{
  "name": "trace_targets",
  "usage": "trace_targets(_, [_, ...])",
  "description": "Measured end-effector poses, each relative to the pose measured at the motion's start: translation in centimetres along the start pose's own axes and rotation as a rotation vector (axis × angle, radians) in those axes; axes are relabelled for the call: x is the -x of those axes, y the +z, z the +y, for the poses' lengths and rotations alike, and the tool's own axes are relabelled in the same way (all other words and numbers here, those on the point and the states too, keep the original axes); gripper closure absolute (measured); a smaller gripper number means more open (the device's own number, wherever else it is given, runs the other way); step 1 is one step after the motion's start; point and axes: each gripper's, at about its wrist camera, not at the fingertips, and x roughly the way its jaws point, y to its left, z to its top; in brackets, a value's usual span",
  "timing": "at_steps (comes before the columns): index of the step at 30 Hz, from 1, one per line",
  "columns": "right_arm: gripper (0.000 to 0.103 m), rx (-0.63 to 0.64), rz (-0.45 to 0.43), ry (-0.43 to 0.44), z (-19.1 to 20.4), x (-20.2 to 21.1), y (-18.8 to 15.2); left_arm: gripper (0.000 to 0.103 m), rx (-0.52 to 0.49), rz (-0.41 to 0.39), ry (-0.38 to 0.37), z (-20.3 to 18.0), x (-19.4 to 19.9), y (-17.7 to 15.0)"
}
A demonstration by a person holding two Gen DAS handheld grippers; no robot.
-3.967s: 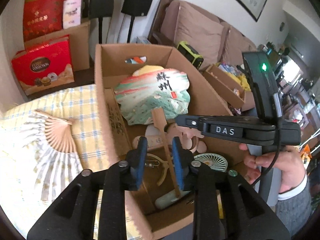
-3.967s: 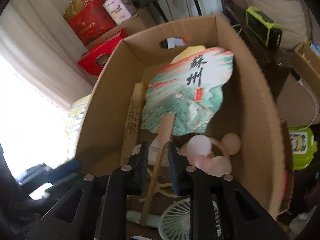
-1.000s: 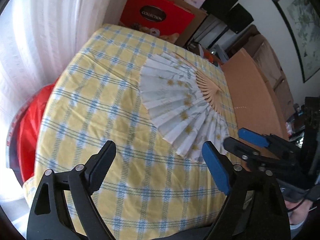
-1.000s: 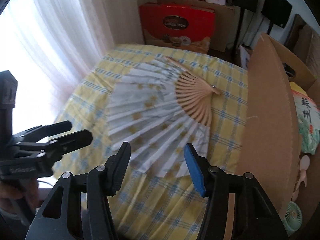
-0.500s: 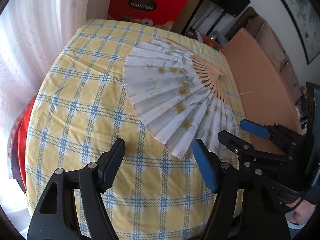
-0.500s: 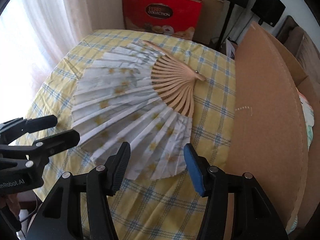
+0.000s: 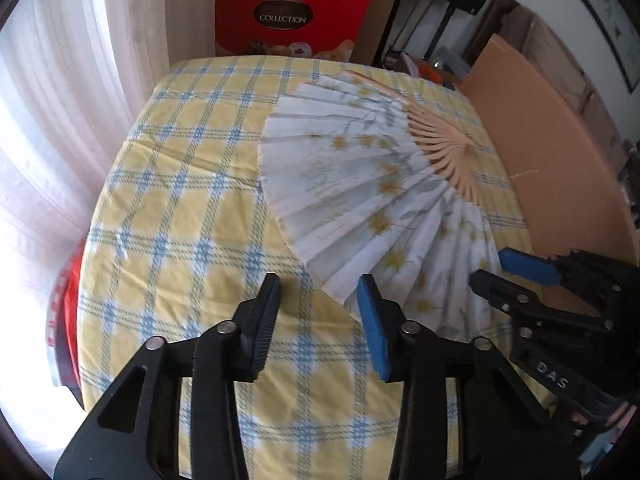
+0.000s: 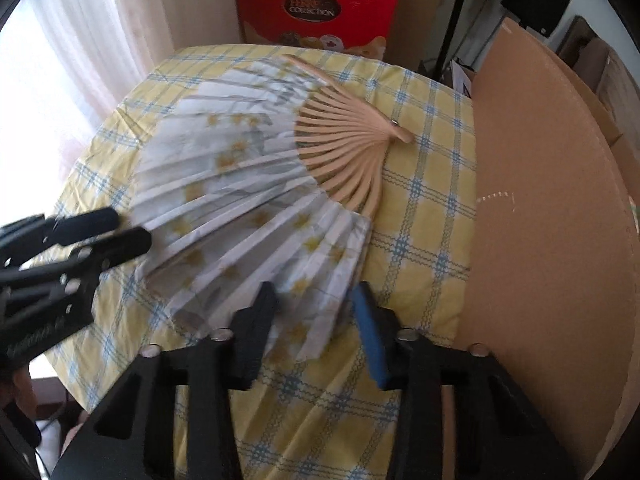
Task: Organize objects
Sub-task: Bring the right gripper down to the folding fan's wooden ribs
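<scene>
Reaching for: the paper fan (image 7: 372,184), which lies spread open and flat on the counter (image 7: 192,208) with its yellow checked cloth; we judge closing it up to be the step in hand.
Fan's lie: its wooden ribs (image 8: 352,148) gather at the pivot on the side toward the cardboard box (image 8: 552,208); the pleated paper arc sweeps away from the box, toward the curtain.
Long axis: each outer edge runs from the pivot out to the paper's rim, and the near edge points back toward us.
Right gripper (image 8: 312,312): its fingers are closing, with the near corner of the paper between them; we cannot tell whether the pads press on it yet.
Left gripper (image 7: 320,300): its fingers are closing just off the arc's lower rim; its blue pad (image 7: 372,332) overlaps the paper's edge in view, and mostly bare cloth shows between them.
Nearer hand: the right, by our reading, since paper already sits in its gap.
Containers: we see only the cardboard box's outer wall, just beside the fan; its inside is hidden.
Behind: a red gift box (image 7: 292,20) stands past the counter's far edge.
</scene>
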Motion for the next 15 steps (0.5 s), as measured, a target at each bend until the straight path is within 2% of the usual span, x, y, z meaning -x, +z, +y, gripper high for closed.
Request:
trace_targets(3, [0.083, -0.002, -0.016, 0.015, 0.1, 0.3, -0.2, 0.076, 0.004, -0.008, 0.031, 0.4, -0.1, 0.4])
trace_targets(4, [0.092, -0.012, -0.025, 0.021, 0.0, 0.5, -0.2, 0.076, 0.008, -0.012, 0.042, 0.7, -0.1, 0.6])
trace_targets(8, [0.098, -0.019, -0.044, 0.067, 0.0, 1.2, -0.3, 0.076, 0.021, -0.016, 0.086, 2.1, -0.5, 1.7])
trace_targets(11, [0.099, -0.008, -0.054, 0.078, 0.2, 1.9, -0.4, 0.076, 0.044, -0.01, 0.08, 3.0, -0.5, 2.3])
trace_targets(13, [0.099, 0.0, -0.065, 0.089, 0.5, 2.6, -0.7, 0.076, 0.071, -0.016, 0.051, 3.5, 0.1, 2.0])
trace_targets(14, [0.1, 0.004, -0.073, 0.093, 0.7, 3.2, -0.8, 0.076, 0.101, -0.022, 0.003, 3.9, 0.7, 1.7])
trace_targets(15, [0.1, 0.008, -0.085, 0.101, 0.7, 3.8, -0.8, 0.071, 0.135, -0.027, -0.069, 4.2, 1.3, 1.2])
